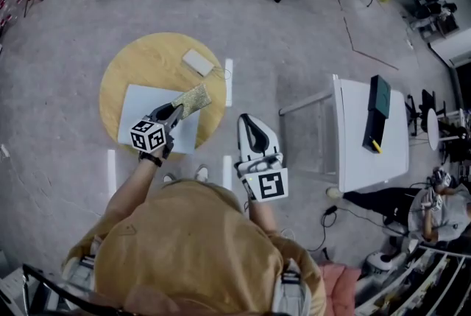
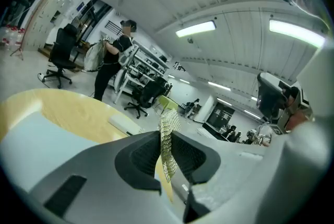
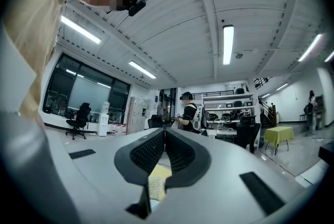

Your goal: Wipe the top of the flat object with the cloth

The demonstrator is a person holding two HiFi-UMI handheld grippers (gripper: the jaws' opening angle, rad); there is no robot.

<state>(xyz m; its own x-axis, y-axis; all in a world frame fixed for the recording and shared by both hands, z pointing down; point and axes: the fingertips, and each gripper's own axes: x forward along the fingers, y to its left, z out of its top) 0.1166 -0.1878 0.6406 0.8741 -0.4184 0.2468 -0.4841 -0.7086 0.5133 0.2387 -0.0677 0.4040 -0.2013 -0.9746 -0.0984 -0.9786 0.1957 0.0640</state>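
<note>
Gold, scaly-looking cloth [image 1: 193, 99] sticks out from the left gripper [image 1: 175, 113], whose jaws are clenched on it. In the left gripper view the cloth [image 2: 168, 139] runs as a thin strip between the two dark pads of that gripper [image 2: 164, 152] and stands up past their tips.

The round wooden table [image 1: 147, 60] carries a pale flat sheet [image 1: 143, 104] on its near half, with the sheet's near side close to the table's near edge. The cloth's free end hangs over the sheet's far right corner. Whether it touches the sheet cannot be told.

A small white box [image 1: 198, 62] lies near the table's far right edge, apart from the sheet. It shows in the left gripper view [image 2: 124, 124] beyond the sheet [image 2: 36, 134] on the yellow tabletop [image 2: 62, 108].

The right gripper [image 1: 250, 127] is held off the table's right edge, over the grey floor [image 1: 309, 49]. In its own view the gripper [image 3: 164, 137] has its jaws pressed together with nothing gripped between them.
</note>
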